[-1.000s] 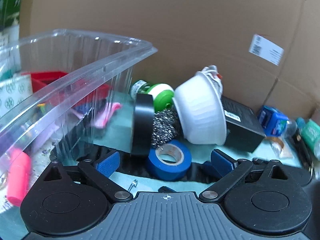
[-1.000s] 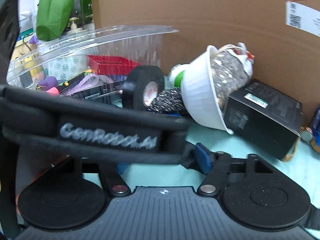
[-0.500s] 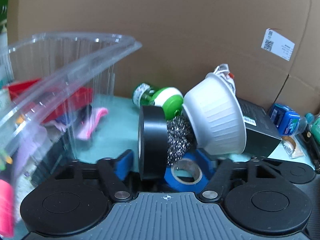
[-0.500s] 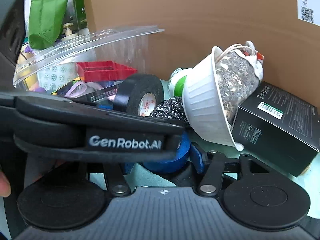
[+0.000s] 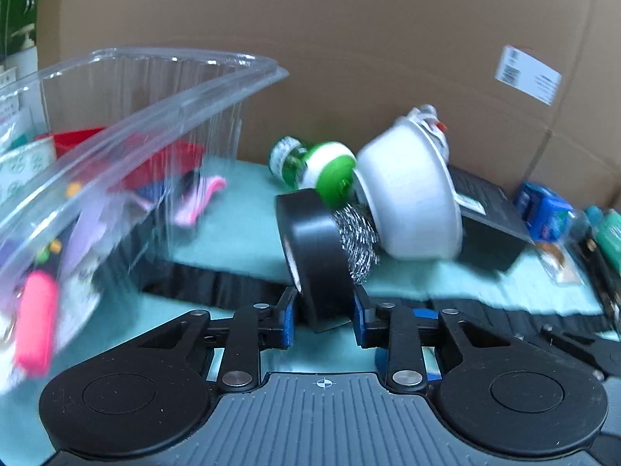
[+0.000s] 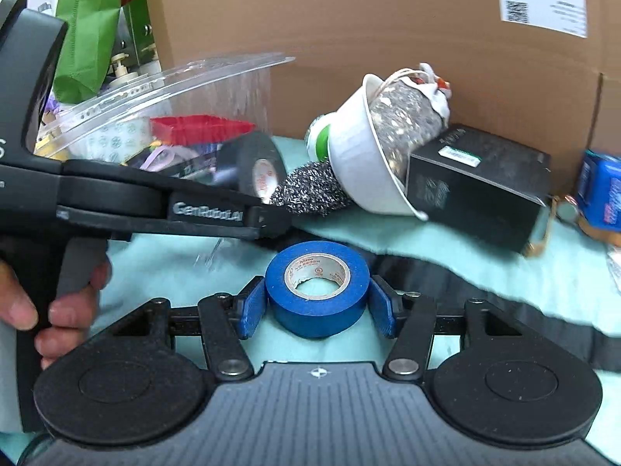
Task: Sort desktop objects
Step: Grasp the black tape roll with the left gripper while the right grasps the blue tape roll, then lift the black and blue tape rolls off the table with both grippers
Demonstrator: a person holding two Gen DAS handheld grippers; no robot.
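Note:
My left gripper point(image 5: 322, 320) is shut on a black tape roll point(image 5: 316, 250), held upright on its edge; the roll also shows in the right wrist view point(image 6: 254, 169) beside the left gripper's body point(image 6: 155, 202). My right gripper point(image 6: 316, 308) has its blue pads on both sides of a blue tape roll point(image 6: 316, 285) that lies flat on the teal mat. A steel scourer point(image 5: 359, 239) sits just behind the black roll.
A clear plastic bin point(image 5: 128, 147) full of small items stands at the left. A tilted white bowl point(image 5: 411, 202) holding a speckled pouch point(image 6: 403, 120), a green-capped bottle point(image 5: 314, 165), a black box point(image 6: 477, 186) and a blue pack point(image 5: 545, 211) crowd the cardboard wall point(image 5: 349, 39).
My left gripper has closed on the black tape roll. My right gripper has come forward and closed around the blue tape roll.

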